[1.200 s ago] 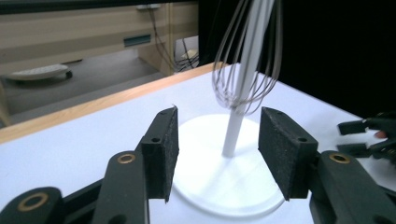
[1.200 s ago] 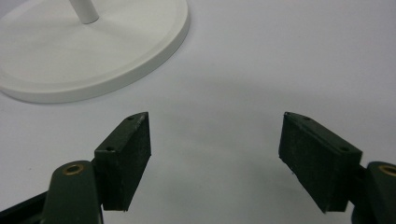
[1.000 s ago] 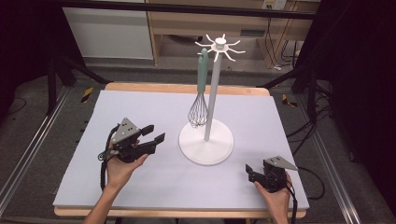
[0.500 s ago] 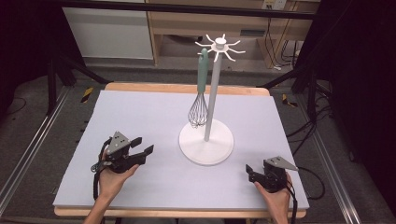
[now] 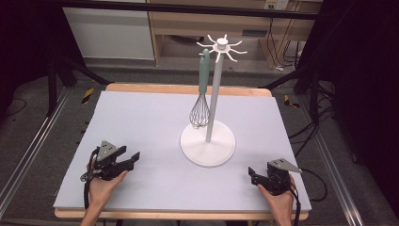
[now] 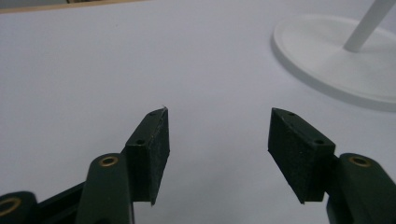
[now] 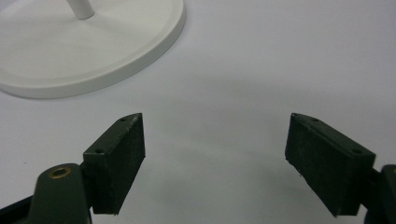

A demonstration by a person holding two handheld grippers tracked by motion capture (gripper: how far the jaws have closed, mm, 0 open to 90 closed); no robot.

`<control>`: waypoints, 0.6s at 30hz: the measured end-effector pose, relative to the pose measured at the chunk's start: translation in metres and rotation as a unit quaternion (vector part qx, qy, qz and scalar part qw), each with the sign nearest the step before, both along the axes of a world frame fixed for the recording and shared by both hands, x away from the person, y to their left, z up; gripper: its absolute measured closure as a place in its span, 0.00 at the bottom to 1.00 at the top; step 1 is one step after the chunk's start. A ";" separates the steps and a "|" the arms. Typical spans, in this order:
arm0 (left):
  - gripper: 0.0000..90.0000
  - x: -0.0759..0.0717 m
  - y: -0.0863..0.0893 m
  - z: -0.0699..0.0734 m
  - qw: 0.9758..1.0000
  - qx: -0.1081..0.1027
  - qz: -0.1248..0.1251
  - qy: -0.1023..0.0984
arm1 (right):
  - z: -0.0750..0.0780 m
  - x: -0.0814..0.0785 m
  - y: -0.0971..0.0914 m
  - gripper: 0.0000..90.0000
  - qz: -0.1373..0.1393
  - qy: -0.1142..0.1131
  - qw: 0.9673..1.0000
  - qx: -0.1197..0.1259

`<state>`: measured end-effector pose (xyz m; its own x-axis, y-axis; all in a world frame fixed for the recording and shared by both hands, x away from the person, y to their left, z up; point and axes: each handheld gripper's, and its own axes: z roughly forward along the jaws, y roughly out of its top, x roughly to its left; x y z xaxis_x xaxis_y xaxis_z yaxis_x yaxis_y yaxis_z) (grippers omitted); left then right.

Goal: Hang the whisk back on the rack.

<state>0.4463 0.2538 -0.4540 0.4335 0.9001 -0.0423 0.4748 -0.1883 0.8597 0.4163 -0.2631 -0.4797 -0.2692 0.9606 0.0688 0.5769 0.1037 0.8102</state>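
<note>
You are resting your left gripper (image 5: 123, 162) near the front left corner of the bench (image 5: 141, 117), its jaws standing apart with nothing between them, and your right gripper (image 5: 258, 178) is sitting near the front right corner, jaws likewise spread wide and empty. Between them, toward the middle of the bench, a white stand (image 5: 208, 143) is rising on a round base, and a whisk (image 5: 201, 99) is hanging from one of its top hooks, its wire head dangling just above the base beside the pole. The whisk looks light, with a stiff green handle and springy wires that would give under pressure, so the handle is probably the place to take hold. The stand seems top-heavy enough to rock if you are tugging sideways.
</note>
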 end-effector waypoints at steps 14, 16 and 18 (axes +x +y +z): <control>0.39 0.006 0.027 -0.013 0.999 0.009 0.043 0.021 | -0.001 -0.002 -0.006 0.20 -0.011 -0.008 1.000 0.003; 0.39 0.006 0.028 -0.014 0.999 0.010 0.046 0.023 | -0.001 -0.002 -0.007 0.20 -0.012 -0.008 1.000 0.003; 0.38 0.007 0.029 -0.015 0.998 0.012 0.047 0.027 | -0.001 -0.002 -0.008 0.19 -0.015 -0.009 1.000 0.003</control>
<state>0.4529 0.2826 -0.4690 0.3447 0.9378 -0.0416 0.5362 -0.1604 0.8287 0.4146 -0.2708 -0.4811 -0.2414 0.9679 0.0702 0.5642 0.0812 0.8216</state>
